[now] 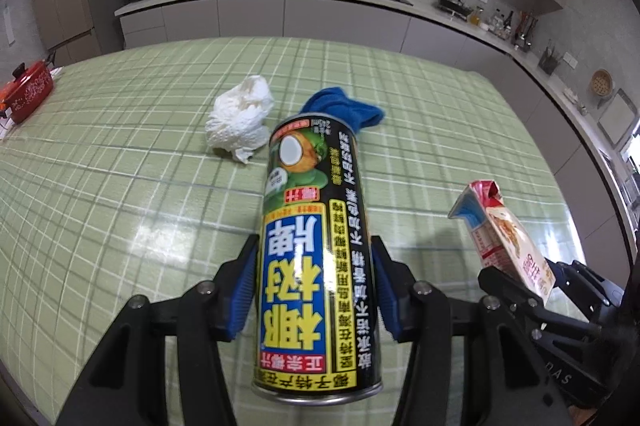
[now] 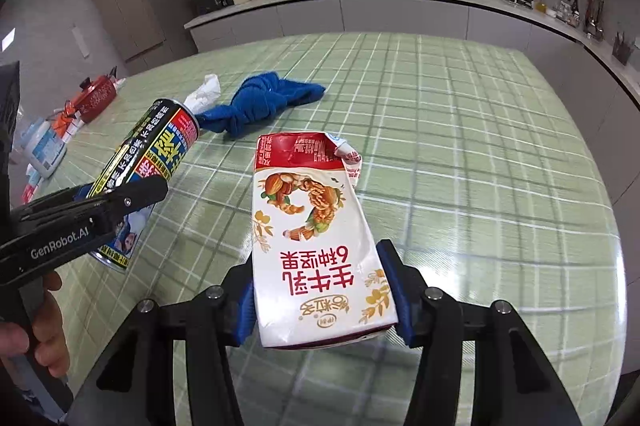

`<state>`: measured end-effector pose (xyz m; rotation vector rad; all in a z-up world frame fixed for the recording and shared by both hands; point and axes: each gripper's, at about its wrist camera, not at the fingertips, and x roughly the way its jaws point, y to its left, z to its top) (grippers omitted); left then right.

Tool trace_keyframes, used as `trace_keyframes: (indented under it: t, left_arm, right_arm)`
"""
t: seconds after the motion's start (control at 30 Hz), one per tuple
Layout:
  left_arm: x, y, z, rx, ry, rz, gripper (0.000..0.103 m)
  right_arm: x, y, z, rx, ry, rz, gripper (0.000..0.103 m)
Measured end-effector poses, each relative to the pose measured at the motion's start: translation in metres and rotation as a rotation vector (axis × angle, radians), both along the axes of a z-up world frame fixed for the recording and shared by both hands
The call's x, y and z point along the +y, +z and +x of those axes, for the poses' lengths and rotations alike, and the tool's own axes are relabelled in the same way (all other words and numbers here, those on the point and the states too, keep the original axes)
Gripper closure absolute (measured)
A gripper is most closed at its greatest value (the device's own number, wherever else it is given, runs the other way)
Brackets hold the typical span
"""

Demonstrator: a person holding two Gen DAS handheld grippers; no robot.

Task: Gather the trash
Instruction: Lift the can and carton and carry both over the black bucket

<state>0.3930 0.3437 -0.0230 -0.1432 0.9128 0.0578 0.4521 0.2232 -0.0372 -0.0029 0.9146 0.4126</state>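
Can (image 1: pixel 316 258) in left gripper (image 1: pixel 314 290); carton (image 2: pixel 316 246) in right gripper (image 2: pixel 320 300)

One can (image 1: pixel 316 258) at 6 o'clock, one carton (image 2: pixel 320 246). One blue cloth (image 1: pixel 344 108) and one crumpled tissue (image 1: pixel 240 120) toward 12.

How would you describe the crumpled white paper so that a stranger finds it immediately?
Look at the green checked tablecloth. Near its middle, the crumpled white paper towel lies just beside a knotted blue cloth. It is the only white, wrinkled lump there, and no gripper holds it.
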Motion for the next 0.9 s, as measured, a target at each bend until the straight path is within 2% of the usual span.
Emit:
trace_keyframes:
  t: [0.1,0.27,0.43,0.6,0.73,0.9]
  left_arm:
    - [-0.025,0.009,-0.010,-0.016,-0.061,-0.003,0.050]
    - [-0.072,0.011,-0.026,-0.040,-0.196,-0.032,0.050]
    - [-0.141,0.010,-0.051,-0.021,-0.325,-0.073,0.050]
    - [-0.221,0.022,-0.073,-0.044,-0.422,-0.090,0.050]
    - [-0.298,0.023,-0.083,-0.049,-0.472,-0.117,0.050]
    - [-0.397,0.005,-0.082,-0.019,-0.476,-0.146,0.050]
  right_arm:
    - [-0.025,0.010,-0.019,-0.018,-0.057,0.026,0.047]
    - [-0.084,0.017,-0.066,-0.036,-0.219,0.054,0.047]
    - [-0.164,0.020,-0.115,-0.016,-0.376,0.082,0.047]
    - [-0.259,0.026,-0.159,-0.050,-0.504,0.084,0.047]
    - [-0.341,0.018,-0.177,-0.046,-0.556,0.096,0.047]
    - [-0.427,-0.015,-0.176,0.011,-0.526,0.096,0.047]
